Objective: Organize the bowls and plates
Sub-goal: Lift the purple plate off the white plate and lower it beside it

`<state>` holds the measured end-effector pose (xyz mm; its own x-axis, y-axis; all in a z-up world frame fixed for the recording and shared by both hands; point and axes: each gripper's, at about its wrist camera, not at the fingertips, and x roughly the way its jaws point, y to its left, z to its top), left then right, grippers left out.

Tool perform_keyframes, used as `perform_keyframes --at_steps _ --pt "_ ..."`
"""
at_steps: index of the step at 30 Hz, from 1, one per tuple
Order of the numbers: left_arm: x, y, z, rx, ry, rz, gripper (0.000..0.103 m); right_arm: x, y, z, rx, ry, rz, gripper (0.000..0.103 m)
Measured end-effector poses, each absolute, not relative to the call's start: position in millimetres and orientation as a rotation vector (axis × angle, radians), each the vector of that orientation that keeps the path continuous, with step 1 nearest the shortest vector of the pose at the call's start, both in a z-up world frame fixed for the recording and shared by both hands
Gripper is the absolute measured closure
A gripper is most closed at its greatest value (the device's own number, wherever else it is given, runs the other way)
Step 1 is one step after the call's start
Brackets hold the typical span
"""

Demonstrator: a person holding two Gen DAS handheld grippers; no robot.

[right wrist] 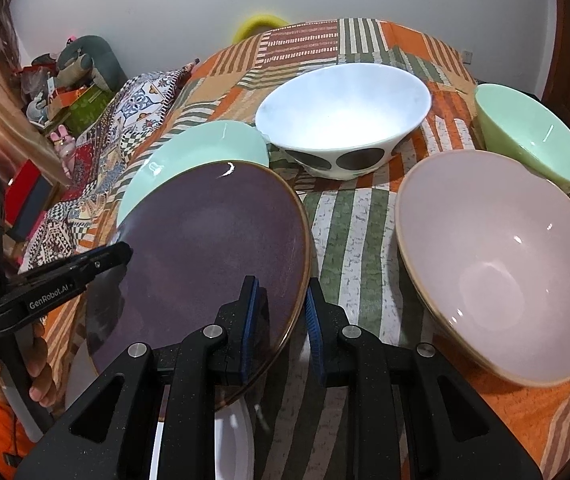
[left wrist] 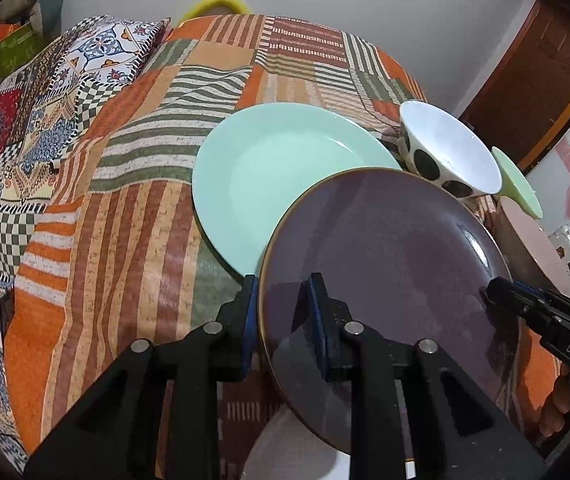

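A purple plate (left wrist: pixel 389 264) is held up above the bed between both grippers. My left gripper (left wrist: pixel 283 312) straddles its left rim, one finger on each face. My right gripper (right wrist: pixel 283 316) straddles its right rim (right wrist: pixel 205 248) the same way. It overlaps the near edge of a mint green plate (left wrist: pixel 281 168) lying flat on the bedspread; the green plate also shows in the right wrist view (right wrist: pixel 189 148). A white plate (right wrist: pixel 233 432) lies under the purple one. A white bowl with dark spots (right wrist: pixel 345 120), a pink bowl (right wrist: pixel 497 256) and a green bowl (right wrist: pixel 533 132) stand to the right.
A striped orange and green bedspread (left wrist: pixel 125 208) covers the bed. A patterned pillow (left wrist: pixel 101 52) lies at the far left. Boxes and toys (right wrist: pixel 65 80) crowd the left beyond the bed. A wooden door (left wrist: pixel 541 80) stands at the right.
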<state>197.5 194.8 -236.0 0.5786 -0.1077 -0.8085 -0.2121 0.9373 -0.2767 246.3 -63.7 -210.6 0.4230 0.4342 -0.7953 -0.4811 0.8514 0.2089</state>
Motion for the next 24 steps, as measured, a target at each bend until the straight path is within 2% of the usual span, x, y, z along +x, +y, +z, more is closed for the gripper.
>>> perform_keyframes --at_steps 24 --pt "123 135 -185 -0.318 0.901 0.044 0.079 204 -109 -178 0.050 0.937 0.579 0.082"
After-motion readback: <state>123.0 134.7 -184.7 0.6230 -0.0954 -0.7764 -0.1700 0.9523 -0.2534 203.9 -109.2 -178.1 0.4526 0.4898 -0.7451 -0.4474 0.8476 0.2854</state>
